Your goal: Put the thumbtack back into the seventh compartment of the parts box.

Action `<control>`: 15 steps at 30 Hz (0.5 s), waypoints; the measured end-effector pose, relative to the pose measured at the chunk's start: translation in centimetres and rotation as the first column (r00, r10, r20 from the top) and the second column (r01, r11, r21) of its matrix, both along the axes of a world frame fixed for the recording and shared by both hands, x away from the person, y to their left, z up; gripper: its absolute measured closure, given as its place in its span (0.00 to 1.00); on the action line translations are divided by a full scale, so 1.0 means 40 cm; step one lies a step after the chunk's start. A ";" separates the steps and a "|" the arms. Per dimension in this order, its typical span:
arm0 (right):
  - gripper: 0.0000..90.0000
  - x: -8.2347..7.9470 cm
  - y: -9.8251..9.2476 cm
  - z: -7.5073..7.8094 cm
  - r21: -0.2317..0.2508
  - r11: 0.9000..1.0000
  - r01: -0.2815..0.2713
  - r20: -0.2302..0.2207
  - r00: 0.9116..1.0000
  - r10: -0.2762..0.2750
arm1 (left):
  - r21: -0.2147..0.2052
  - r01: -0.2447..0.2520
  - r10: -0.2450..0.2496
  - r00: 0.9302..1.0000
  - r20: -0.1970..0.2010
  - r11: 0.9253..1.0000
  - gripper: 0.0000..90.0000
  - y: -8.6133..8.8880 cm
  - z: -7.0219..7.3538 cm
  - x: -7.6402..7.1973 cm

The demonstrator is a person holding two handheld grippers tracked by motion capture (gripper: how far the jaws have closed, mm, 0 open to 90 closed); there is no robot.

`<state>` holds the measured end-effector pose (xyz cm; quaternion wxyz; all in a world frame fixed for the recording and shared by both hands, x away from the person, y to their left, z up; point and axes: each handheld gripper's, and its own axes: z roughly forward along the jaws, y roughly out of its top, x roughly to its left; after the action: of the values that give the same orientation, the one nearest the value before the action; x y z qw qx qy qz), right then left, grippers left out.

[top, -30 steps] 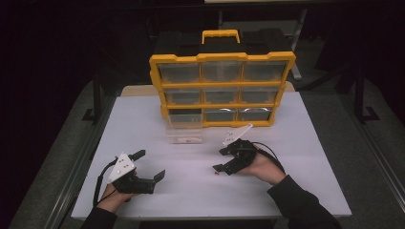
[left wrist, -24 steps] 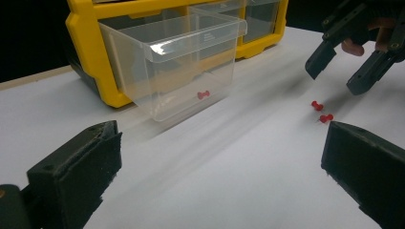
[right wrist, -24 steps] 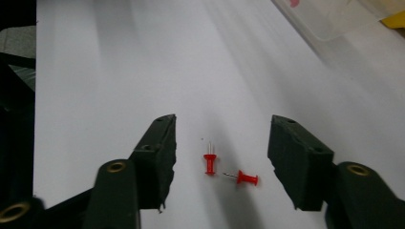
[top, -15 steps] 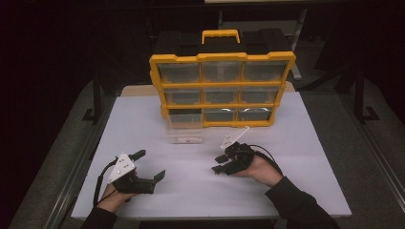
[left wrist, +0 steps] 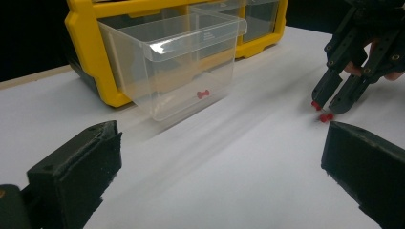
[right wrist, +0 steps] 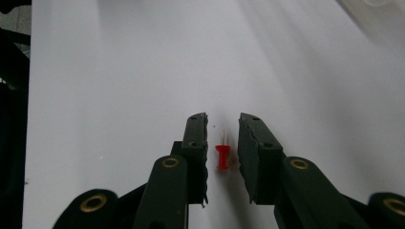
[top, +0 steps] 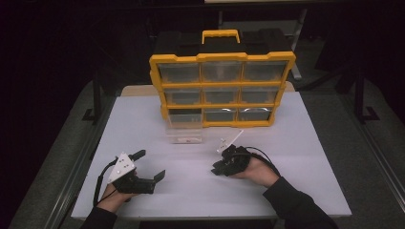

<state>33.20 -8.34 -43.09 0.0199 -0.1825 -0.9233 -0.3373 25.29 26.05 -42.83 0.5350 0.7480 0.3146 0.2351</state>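
I note the table (top: 305,143) carries the yellow organizer (top: 222,90) upright at its far edge, so its drawers face me. 1 clear drawer (left wrist: 172,57) stands pulled out just in front of the organizer, ready to receive; 1 red pin (left wrist: 203,94) lies inside it. My left gripper (top: 150,164) rests well before the organizer, jaws wide and empty, out of the way. My right gripper (right wrist: 223,143) has just been closing around a red pushpin (right wrist: 222,156) on the table, pads not yet touching it.
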 end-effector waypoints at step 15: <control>0.85 0.003 0.007 -0.018 -0.031 1.000 -0.007 0.009 1.000 0.007 | -0.003 -0.001 0.001 1.000 -0.006 1.000 0.00 -0.001 -0.001 -0.001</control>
<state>33.32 -8.05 -43.81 0.0143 -0.1780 -0.9291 -0.3238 25.24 26.01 -42.85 0.5350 0.7478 0.3169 0.2328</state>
